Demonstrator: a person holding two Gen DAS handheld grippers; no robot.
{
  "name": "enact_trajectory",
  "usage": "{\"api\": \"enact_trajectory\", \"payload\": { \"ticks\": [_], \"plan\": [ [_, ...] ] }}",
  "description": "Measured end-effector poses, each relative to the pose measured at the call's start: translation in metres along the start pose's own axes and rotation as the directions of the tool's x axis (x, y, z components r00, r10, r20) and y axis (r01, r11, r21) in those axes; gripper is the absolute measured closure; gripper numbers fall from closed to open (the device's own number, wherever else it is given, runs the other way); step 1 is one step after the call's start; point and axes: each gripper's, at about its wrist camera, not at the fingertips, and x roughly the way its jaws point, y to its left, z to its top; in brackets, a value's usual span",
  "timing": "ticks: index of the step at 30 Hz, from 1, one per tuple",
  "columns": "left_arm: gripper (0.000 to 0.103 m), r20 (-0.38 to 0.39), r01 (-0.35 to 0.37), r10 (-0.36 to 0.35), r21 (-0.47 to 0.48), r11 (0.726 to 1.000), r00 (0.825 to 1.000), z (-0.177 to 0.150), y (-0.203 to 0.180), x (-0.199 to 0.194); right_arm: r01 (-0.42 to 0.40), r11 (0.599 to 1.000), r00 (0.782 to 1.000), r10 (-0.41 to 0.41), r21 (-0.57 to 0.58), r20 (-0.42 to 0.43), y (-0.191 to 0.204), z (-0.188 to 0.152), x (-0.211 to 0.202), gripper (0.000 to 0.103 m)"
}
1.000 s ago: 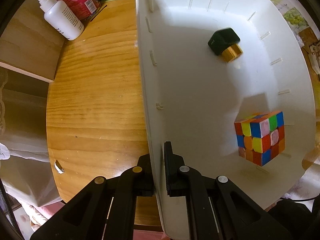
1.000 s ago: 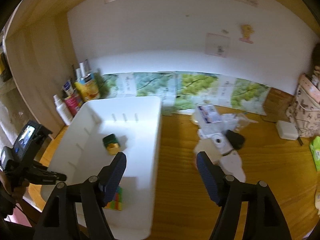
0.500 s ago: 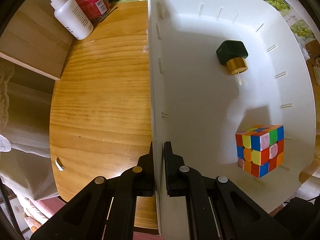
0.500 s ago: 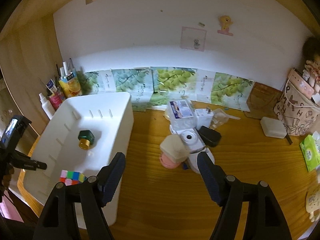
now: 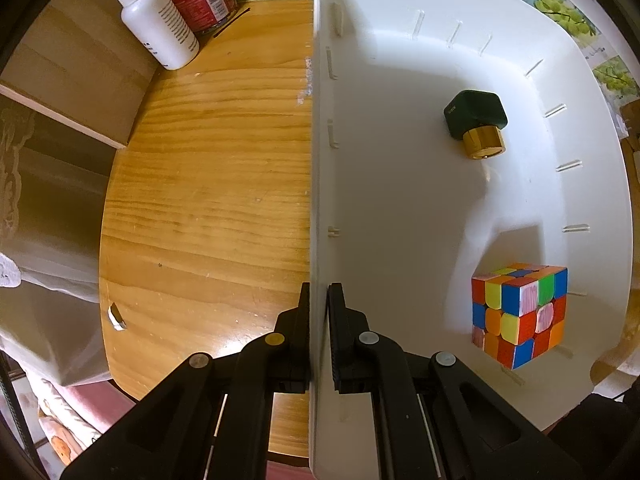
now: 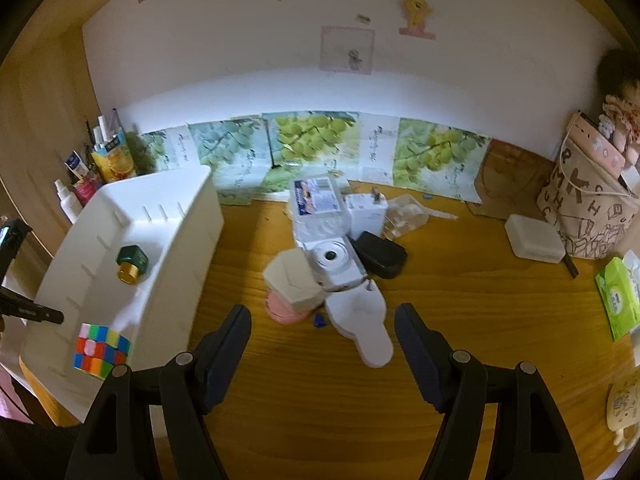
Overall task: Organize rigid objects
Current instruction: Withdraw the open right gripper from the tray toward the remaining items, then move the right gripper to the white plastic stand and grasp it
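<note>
- Wooden table (image 6: 460, 320): carries the white plastic bin (image 5: 400, 200) on its left part.
- Left gripper (image 5: 319, 300): clamped on the bin's side wall.
- Right gripper (image 6: 322, 332): jaws wide apart, empty, above bare wood near a cluttered pile.
- Multicoloured puzzle cube (image 5: 519, 316): inside bin.
- Dark green bottle with gold cap (image 5: 476, 122): inside bin, apart from cube.

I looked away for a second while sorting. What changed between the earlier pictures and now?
The open right gripper swung away from the white bin toward the pile with the camera. The left gripper stayed clamped on the bin wall; cube and green bottle stayed inside.
</note>
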Motion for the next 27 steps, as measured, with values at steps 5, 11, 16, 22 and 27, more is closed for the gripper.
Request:
{"api": "enact_trajectory", "payload": {
  "ticks": [5,11,16,22,27],
  "plan": [
    [0.097,-0.002,0.004,-0.004,-0.018,1.000,1.000,-0.001,0.001,0.001,0.001,1.000,1.000,-0.001,-0.011,-0.015,-0.011,-0.003,0.009,0.028],
    [0.097,-0.007,0.010,-0.010,-0.026,1.000,1.000,0.001,0.004,0.004,-0.005,1.000,0.999,0.004,-0.025,-0.042,-0.020,-0.007,0.025,0.028],
    [0.097,-0.010,0.007,-0.007,-0.028,1.000,1.000,0.003,0.005,0.003,-0.003,0.999,0.998,0.000,-0.042,-0.066,-0.024,-0.010,0.037,0.028],
    [0.096,-0.016,0.009,-0.010,-0.029,1.000,1.000,0.004,0.005,0.004,0.002,0.999,0.995,-0.007,-0.052,-0.097,-0.026,-0.012,0.053,0.028],
    [0.096,-0.017,0.010,-0.010,-0.033,0.999,1.000,0.005,0.005,0.004,0.007,0.999,0.992,-0.014,-0.054,-0.123,-0.027,-0.013,0.068,0.028]
  ]
}}
